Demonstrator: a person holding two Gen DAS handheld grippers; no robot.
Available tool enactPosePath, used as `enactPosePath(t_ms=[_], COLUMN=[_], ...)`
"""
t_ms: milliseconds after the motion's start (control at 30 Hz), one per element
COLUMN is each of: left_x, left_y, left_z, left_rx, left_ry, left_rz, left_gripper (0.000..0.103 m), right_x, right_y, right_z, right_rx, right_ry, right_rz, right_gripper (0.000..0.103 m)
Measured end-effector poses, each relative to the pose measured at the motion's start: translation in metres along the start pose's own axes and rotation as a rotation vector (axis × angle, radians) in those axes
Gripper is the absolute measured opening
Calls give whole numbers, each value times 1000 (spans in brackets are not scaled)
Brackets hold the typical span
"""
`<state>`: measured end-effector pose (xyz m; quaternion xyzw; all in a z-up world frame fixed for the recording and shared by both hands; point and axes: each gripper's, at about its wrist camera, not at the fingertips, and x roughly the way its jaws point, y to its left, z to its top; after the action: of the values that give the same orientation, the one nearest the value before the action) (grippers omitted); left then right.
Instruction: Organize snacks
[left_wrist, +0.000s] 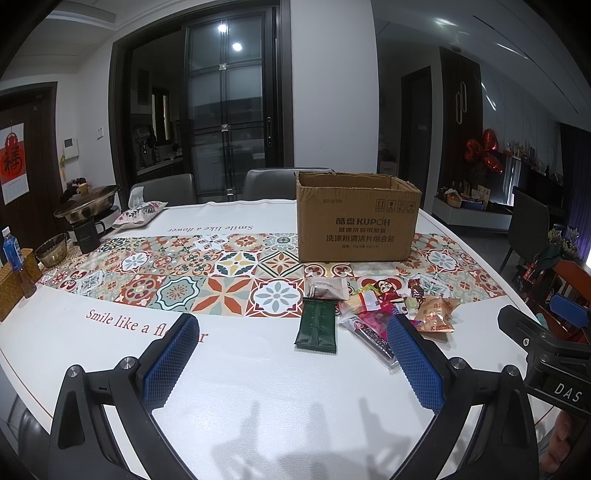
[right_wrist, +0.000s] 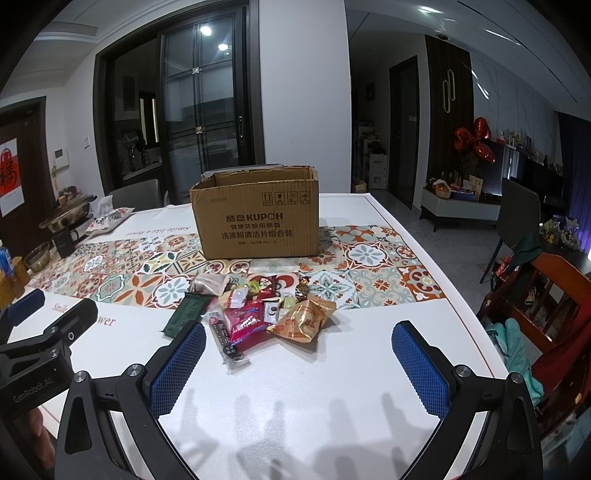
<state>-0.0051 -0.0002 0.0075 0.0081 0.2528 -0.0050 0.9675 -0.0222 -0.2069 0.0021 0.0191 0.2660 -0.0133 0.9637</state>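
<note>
Your snacks (right_wrist: 266, 310) lie in a loose pile on the counter (right_wrist: 362, 354), just in front of the open cardboard box (right_wrist: 258, 218), which stands upright with its printed side facing you. On the pile's left edge, the dark green packet (left_wrist: 316, 326) lies flat with its long axis running from you toward the box. A long clear-wrapped bar (right_wrist: 225, 338) lies beside it, its near end closest to you. The golden pouch (right_wrist: 304, 319) sits on the pile's right side.

Your left gripper (left_wrist: 291, 350) and right gripper (right_wrist: 299, 354) both hover above the white cloth with jaws spread wide, holding nothing.

The cloth has a band of patterned tiles under the box and "Smile like a flower" lettering. A pot (left_wrist: 86, 205) and a glass bowl (left_wrist: 53, 249) stand at the far left; dark glass doors (left_wrist: 229, 110) fill the wall behind.
</note>
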Motion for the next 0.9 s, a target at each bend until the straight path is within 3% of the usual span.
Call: enactPosePath(t_ms=[600, 900], left_x=[7, 36], left_y=[2, 8], left_z=[-1, 3], left_rx=[3, 30], left_ry=[19, 66], left_rz=[-2, -25], left_gripper=[103, 90], right_x=[8, 46], right_y=[3, 16], right_z=[2, 6], right_rx=[1, -25], right_ry=[26, 101], right_rz=[35, 109], right_gripper=[102, 97])
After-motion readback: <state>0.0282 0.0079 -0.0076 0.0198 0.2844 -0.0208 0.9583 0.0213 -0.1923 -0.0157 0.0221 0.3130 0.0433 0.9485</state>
